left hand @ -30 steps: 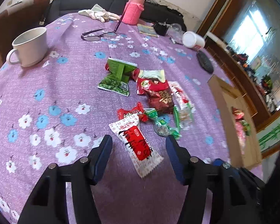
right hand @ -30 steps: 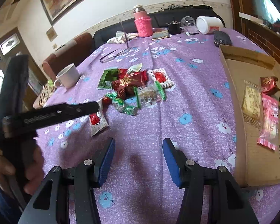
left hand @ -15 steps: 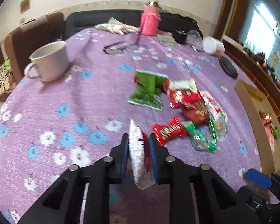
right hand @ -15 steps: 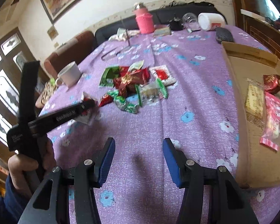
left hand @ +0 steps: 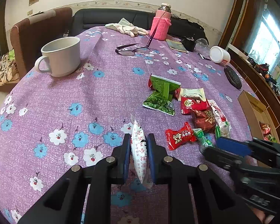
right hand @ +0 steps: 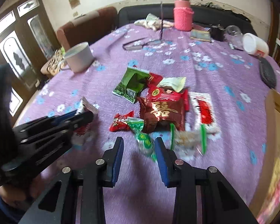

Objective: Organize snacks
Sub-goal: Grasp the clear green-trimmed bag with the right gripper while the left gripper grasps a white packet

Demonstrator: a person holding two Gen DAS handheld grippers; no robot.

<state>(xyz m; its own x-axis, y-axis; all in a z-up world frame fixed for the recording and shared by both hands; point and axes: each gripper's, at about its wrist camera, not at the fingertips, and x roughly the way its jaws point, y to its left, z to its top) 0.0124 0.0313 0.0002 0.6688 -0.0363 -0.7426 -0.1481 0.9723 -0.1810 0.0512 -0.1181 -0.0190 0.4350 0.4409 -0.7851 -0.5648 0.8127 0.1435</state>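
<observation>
Blue-padded and black, the left gripper (left hand: pixel 139 149) is clamped on a white-and-red snack packet (left hand: pixel 139 150), held edge-on above the purple flowered tablecloth (left hand: pixel 65 97). The right gripper (right hand: pixel 139 149) has its jaws parted with a green candy wrapper (right hand: pixel 144 140) lying between the tips, no contact visible in the blurred view. Beyond lie a small red candy (left hand: pixel 179 135), a dark red packet (right hand: pixel 161 113) and green packets (left hand: pixel 161 95); a cardboard box (left hand: pixel 255 110) sits at the table's right edge, a white mug (left hand: pixel 60 57) far left.
</observation>
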